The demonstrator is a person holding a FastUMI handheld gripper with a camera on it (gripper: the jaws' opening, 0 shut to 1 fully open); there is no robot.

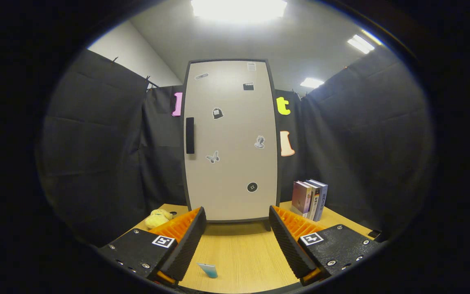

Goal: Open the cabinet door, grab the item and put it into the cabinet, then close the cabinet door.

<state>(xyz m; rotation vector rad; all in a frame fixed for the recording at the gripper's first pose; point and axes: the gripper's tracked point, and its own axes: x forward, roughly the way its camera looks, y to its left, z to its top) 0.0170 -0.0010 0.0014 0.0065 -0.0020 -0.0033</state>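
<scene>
Cabinet door [231, 139] shut, standing upright at the back of the counter [239, 253], straight ahead of the gripper [237, 222]. Gripper fingers spread wide, holding nothing, with bare wood between them. First step judged to be the door: aim for the dark upright handle [189, 135] on the door's left edge. Lift and steer left until the handle sits between the fingers, then close on it squarely along its length, not at a corner. Hinges likely on the right side, so pull in an arc toward the right, not straight back, to avoid dragging the whole cabinet forward across the counter. Swing wide enough to leave a clear way in. Yellow plush toy [158, 218] lying on the counter just left of the cabinet, beyond the left finger: probably the item to stow. Books [310, 199] upright to the right of the cabinet, possibly in the door's path, so watch them. Small blue-tipped piece [208, 270] lying near, between the fingers; keep off it.
</scene>
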